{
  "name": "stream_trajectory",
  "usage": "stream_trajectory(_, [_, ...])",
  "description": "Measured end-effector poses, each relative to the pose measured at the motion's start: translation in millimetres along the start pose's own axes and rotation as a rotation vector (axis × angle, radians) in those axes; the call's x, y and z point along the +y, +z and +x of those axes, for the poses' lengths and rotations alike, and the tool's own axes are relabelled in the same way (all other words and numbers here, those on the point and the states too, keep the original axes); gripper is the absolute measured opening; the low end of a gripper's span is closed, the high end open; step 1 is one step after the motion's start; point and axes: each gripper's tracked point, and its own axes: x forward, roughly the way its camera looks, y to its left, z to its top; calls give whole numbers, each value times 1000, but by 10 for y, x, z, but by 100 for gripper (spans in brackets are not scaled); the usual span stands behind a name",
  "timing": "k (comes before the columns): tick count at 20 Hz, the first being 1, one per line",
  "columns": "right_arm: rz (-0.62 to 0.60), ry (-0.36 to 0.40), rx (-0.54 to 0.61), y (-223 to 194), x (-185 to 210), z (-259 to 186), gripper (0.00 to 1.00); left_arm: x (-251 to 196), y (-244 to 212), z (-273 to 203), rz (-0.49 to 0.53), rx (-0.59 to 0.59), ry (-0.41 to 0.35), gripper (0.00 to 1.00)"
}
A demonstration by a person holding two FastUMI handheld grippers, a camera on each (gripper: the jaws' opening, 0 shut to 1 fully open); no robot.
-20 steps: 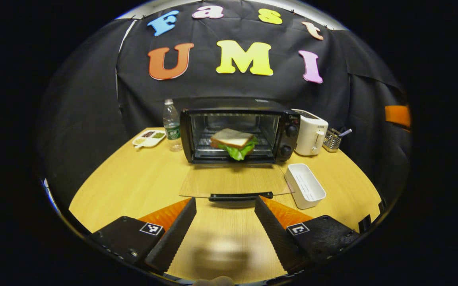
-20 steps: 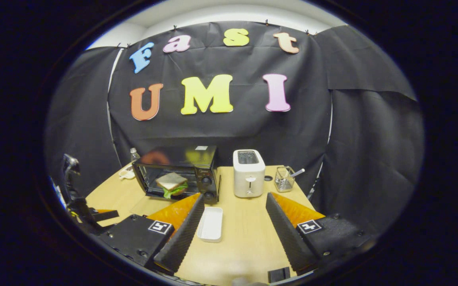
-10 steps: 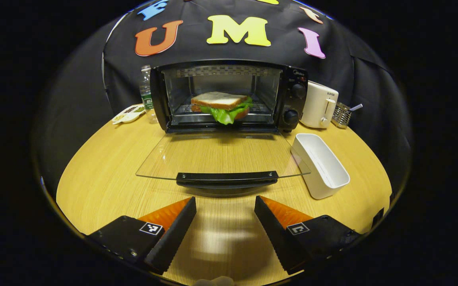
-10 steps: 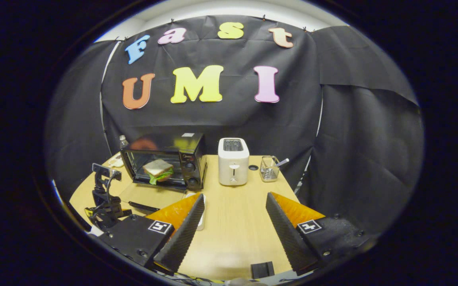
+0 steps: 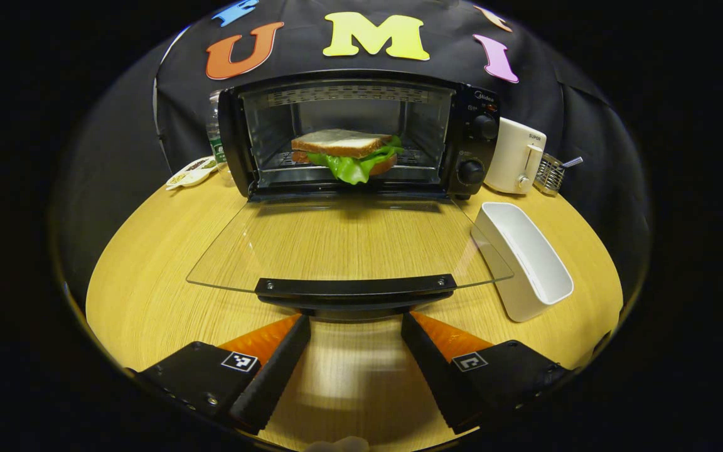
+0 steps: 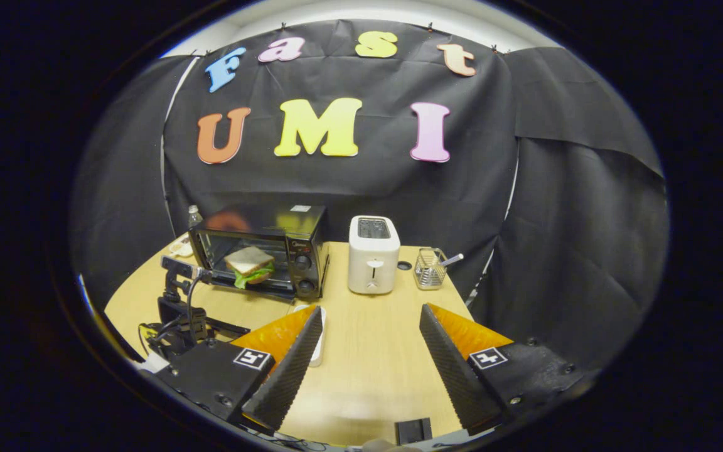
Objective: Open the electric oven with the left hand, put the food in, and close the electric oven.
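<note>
Now my left gripper (image 5: pixel 355 323) has closed in on the door handle (image 5: pixel 355 287) at twelve o'clock, fingers wide; sandwich (image 5: pixel 346 154) sits inside the oven (image 5: pixel 462 125), so closing comes next. Right gripper (image 6: pixel 371 314) idles wide.

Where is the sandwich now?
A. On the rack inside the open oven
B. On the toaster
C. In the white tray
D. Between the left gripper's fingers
A: the sandwich lies on the rack inside the oven, whose glass door is folded down flat.

Bright overhead light, sharp focus, strong fisheye bending, glare on table (image 5: pixel 349 376)
</note>
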Motion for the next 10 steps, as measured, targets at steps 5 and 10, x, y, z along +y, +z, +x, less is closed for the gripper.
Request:
stream_trajectory(5, [5,18,4,27,34,38,100,-1,187,-134,1,-29,-6,92])
stream_trajectory(10, [10,28,-1,45,38,63,100,-36,596,-282,4,-102,-16,96])
